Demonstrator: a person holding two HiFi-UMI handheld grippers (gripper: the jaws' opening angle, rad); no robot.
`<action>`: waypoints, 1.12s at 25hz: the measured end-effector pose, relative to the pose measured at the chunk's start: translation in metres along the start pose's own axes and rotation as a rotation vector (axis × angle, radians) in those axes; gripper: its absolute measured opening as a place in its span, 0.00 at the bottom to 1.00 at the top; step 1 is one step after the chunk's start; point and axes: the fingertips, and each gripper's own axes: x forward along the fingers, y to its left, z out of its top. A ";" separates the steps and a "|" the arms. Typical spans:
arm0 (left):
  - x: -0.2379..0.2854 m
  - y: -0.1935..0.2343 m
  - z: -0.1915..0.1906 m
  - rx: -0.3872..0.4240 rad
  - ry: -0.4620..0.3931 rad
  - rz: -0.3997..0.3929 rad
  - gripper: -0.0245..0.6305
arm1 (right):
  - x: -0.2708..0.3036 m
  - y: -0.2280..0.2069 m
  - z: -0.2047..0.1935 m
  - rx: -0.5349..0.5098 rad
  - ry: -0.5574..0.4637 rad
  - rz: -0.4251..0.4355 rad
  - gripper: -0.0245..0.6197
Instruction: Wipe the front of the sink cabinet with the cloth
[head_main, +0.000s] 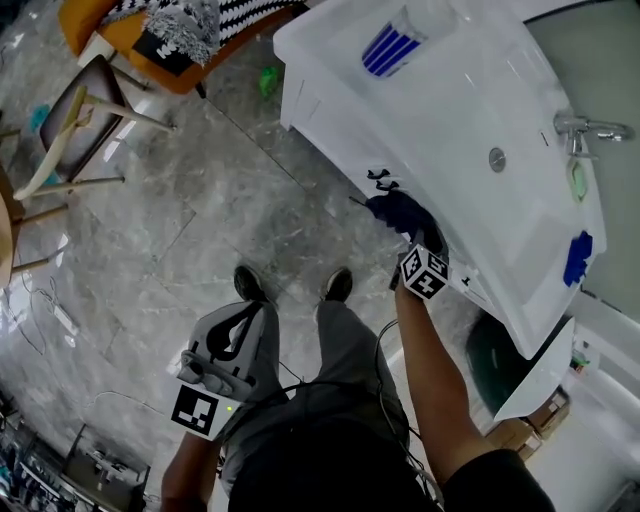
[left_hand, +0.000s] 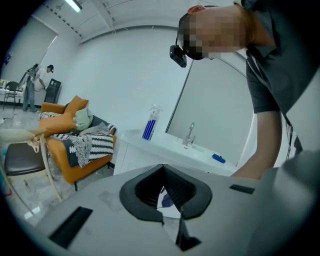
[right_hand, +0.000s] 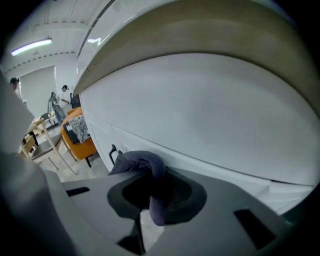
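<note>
The white sink cabinet (head_main: 330, 135) stands at the upper right of the head view; its front fills the right gripper view (right_hand: 200, 120). My right gripper (head_main: 412, 235) is shut on a dark purple-blue cloth (head_main: 398, 212), which is pressed to the cabinet front just under the countertop, beside a black door handle (head_main: 380, 180). In the right gripper view the cloth (right_hand: 145, 167) bunches out of the gripper (right_hand: 155, 187) next to that handle (right_hand: 113, 151). My left gripper (head_main: 245, 318) hangs low by the person's left leg, away from the cabinet, shut (left_hand: 163, 169) on nothing.
On the countertop are a spray bottle (head_main: 392, 45), a faucet (head_main: 585, 130) and a blue sponge (head_main: 578, 258). An orange sofa (head_main: 170, 45) and a chair (head_main: 75, 120) stand at the left. A dark bin (head_main: 495, 355) and a box (head_main: 525, 430) sit by the cabinet's right end.
</note>
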 end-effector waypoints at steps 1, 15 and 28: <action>0.001 0.001 0.000 -0.006 -0.001 -0.001 0.04 | -0.008 -0.016 -0.006 -0.013 0.008 -0.028 0.11; 0.002 0.010 -0.013 -0.009 0.038 -0.005 0.04 | 0.045 0.087 0.021 0.256 -0.010 0.050 0.11; 0.012 0.002 -0.021 -0.019 0.044 -0.036 0.04 | -0.031 -0.102 -0.051 0.430 0.042 -0.251 0.11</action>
